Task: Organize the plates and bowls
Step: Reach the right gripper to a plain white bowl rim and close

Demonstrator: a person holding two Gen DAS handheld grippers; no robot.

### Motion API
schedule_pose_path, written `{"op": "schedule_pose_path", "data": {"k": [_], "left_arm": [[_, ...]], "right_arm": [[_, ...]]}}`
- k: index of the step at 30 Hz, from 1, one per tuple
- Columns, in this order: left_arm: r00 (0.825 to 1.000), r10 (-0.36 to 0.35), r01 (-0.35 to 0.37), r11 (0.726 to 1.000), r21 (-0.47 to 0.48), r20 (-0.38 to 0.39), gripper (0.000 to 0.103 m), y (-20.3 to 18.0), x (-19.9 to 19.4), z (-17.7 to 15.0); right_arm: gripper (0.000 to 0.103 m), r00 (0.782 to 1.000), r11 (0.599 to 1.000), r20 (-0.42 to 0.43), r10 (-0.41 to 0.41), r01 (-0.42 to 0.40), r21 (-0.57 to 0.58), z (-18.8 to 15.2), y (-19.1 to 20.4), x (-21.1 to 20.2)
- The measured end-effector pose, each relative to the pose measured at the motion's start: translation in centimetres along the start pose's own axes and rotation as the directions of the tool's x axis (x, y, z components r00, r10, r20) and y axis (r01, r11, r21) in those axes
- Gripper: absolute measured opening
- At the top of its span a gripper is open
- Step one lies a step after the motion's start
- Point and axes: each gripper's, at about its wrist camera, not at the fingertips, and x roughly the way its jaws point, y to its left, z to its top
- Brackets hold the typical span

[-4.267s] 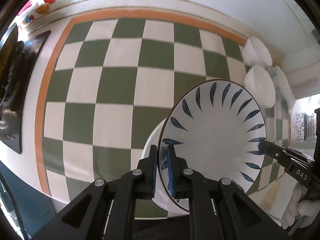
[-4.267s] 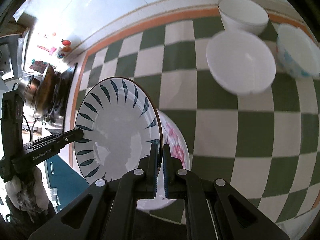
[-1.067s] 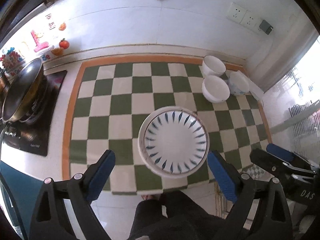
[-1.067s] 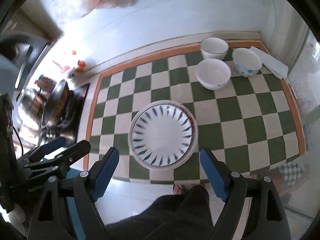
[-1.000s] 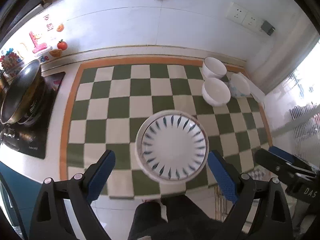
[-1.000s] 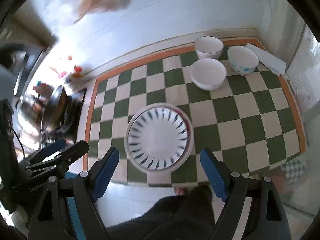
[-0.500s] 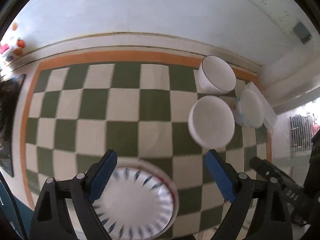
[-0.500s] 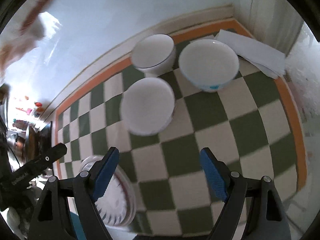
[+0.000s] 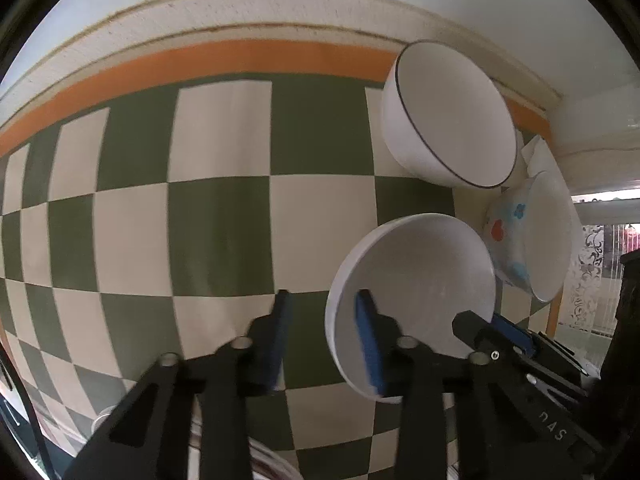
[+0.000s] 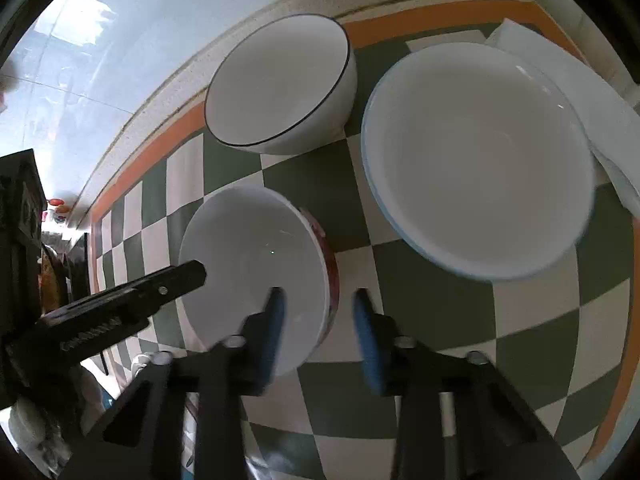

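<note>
near bowl (image 10: pixel 256 276): white inside, red pattern outside, on checked cloth (image 9: pixel 224 216), nearest of three
rimmed bowl (image 10: pixel 280 80): dark rim, far
big bowl (image 10: pixel 480 160): blue edge, dotted outside, right
left gripper (image 9: pixel 324 312): closing astride near bowl's left rim, pads apart
right gripper (image 10: pixel 318 308): closing astride its right rim, pads apart

A home kitchen: bowls (image 10: pixel 480 160) stand on a green-and-white checked cloth (image 9: pixel 224 208) on a counter against a white tiled wall (image 10: pixel 120 40), with cookware dimly visible at the far left.
</note>
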Motion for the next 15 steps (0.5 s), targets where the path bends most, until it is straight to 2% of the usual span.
{"op": "schedule_pose_path", "data": {"k": [3,4,11,15], "left_arm": [[1.0,-0.013,0.013,1.0,0.001,-0.008,0.013,-0.1,0.7,-0.2],[1.0,-0.019,0.019,1.0,0.0,-0.01,0.01,-0.1,0.8,-0.3],[1.0,-0.022,0.022,1.0,0.004,-0.01,0.009,-0.5,0.8,-1.7],[0.999,-0.04,0.041,0.999,0.013,-0.01,0.009,-0.9,0.1,-3.3]], "right_arm": [[0.01,1.0,1.0,-0.002,-0.023,0.023,0.005,0.3,-0.1,0.6],[0.01,1.0,1.0,0.003,-0.011,0.011,0.013,0.4,-0.2,0.7],[0.009,0.999,0.999,0.0,-0.036,0.036,-0.023,-0.1,0.6,0.6],[0.009,0.999,0.998,0.01,-0.044,0.044,-0.042,-1.6,1.1,-0.9]]}}
